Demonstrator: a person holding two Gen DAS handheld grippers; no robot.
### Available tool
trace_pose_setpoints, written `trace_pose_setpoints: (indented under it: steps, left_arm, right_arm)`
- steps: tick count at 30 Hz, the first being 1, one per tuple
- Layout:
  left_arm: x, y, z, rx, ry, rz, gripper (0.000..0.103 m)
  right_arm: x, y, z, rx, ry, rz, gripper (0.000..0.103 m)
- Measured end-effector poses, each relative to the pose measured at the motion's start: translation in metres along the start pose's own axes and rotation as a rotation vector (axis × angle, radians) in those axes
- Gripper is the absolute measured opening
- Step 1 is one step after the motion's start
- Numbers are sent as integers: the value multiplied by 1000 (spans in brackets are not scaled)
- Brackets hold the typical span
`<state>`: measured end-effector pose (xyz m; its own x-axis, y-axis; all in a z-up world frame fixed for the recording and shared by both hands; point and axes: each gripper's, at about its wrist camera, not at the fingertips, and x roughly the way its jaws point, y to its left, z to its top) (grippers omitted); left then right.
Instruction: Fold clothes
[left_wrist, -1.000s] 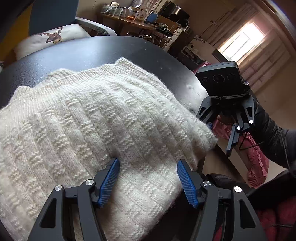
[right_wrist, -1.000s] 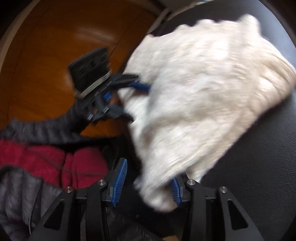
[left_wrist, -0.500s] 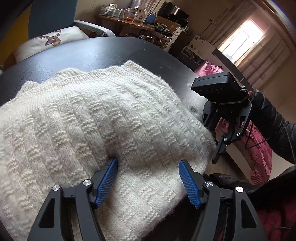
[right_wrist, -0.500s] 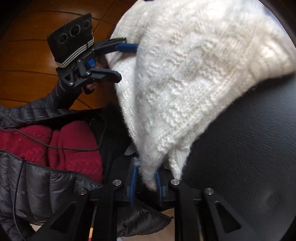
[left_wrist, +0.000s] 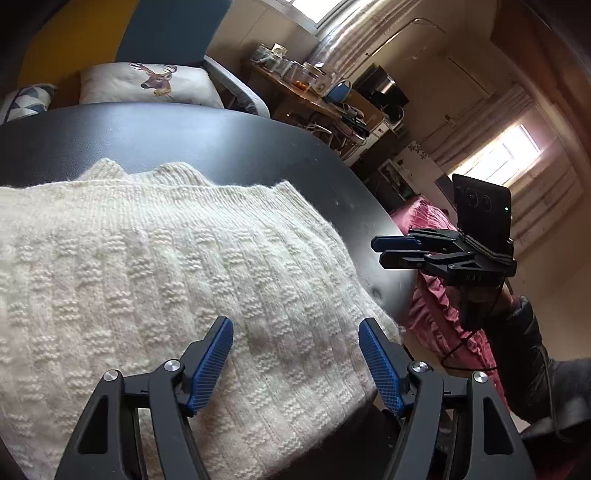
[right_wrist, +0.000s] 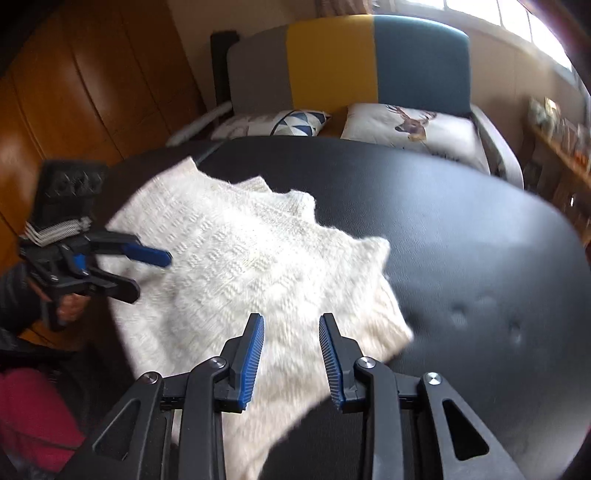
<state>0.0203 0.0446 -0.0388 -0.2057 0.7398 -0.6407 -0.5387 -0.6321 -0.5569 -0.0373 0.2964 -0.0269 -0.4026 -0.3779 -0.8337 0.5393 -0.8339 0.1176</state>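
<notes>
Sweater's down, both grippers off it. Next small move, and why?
Probably bring the right gripper, jaws opening and empty, down to the cream sweater's near-right corner and fold it inward. The sweater lies bunched on the black table; the left gripper hovers open over it.

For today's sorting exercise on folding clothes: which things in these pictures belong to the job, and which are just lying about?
Part of the job:
cream knitted sweater
black table that it lies on
left gripper, open above it
right gripper, jaws opening, nothing between them

Just lying about:
deer cushion
triangle-pattern cushion
sofa
</notes>
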Motion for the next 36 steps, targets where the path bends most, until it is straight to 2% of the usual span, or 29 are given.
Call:
trace_pose_setpoints:
  steps: [3,4,6,8,10,14,17,19,22,25,27,31,34,36]
  left_arm:
    - [-3,8,6,23,-33,75,72]
    - [-3,15,5,14,-34,116,77]
    - [17,36,9,-53,-9,152,80]
    - [28,44,3,-100,-39,131,80]
    - [39,34,1,-82,-39,140,80]
    - [50,17,-3,-21,-38,150,80]
    - [26,31,2,-92,-67,82,80]
    - [-2,46,9,-134,-138,87,80]
    - [-40,69,23,-119,-219,201,80]
    - [-48,86,46,-55,-194,292,80]
    - [-43,92,60,8,-164,314,80]
    - [-9,102,81,110,-52,318,80]
    - [14,107,85,136,38,396,79]
    - [25,114,83,116,83,435,46]
  right_arm:
    - [38,15,0,-73,126,-150,30]
    - [46,13,-3,-83,147,-188,30]
    - [48,-5,-6,-31,145,-213,30]
    - [49,-16,-7,-9,148,-248,30]
    - [50,-24,-7,0,151,-277,30]
    - [44,-35,-4,48,155,-270,31]
    - [31,-24,8,32,93,-291,32]
    - [24,-11,20,30,27,-231,32]
    - [33,12,39,-6,-7,-185,32]
    - [57,31,55,-24,14,-119,32]
    - [70,37,57,-31,35,-99,32]
    - [84,40,60,-17,51,-81,32]
    - [85,32,62,19,44,-68,33]
    - [85,29,63,27,36,-74,34]
